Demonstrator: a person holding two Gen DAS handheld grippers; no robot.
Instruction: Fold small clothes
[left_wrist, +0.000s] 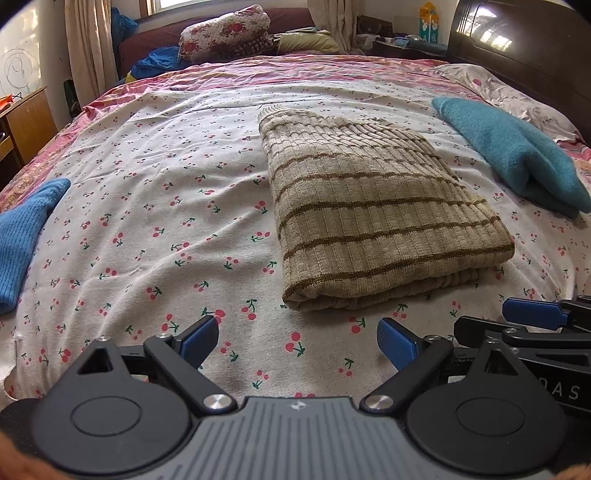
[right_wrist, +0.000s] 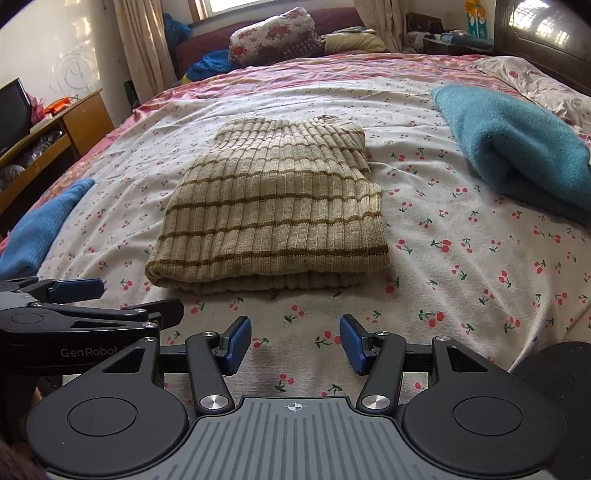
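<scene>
A beige knit sweater with brown stripes (left_wrist: 365, 206) (right_wrist: 273, 214) lies folded into a rectangle on the cherry-print sheet (left_wrist: 155, 192) (right_wrist: 461, 258). My left gripper (left_wrist: 297, 341) hovers just short of its near edge, open, with only sheet between its blue pads. My right gripper (right_wrist: 295, 343) sits beside it, also open and holding nothing, a little before the sweater's front fold. In the left wrist view the right gripper's blue fingertip (left_wrist: 532, 310) shows at the right edge. In the right wrist view the left gripper's blue fingertip (right_wrist: 77, 288) shows at the left.
A folded teal garment (left_wrist: 513, 151) (right_wrist: 517, 147) lies to the right of the sweater. A blue knit garment (left_wrist: 22, 236) (right_wrist: 44, 229) lies at the left bed edge. Floral pillows (left_wrist: 225, 33) are at the far side, a dark headboard (left_wrist: 524, 48) at right, a wooden desk (right_wrist: 55, 125) at left.
</scene>
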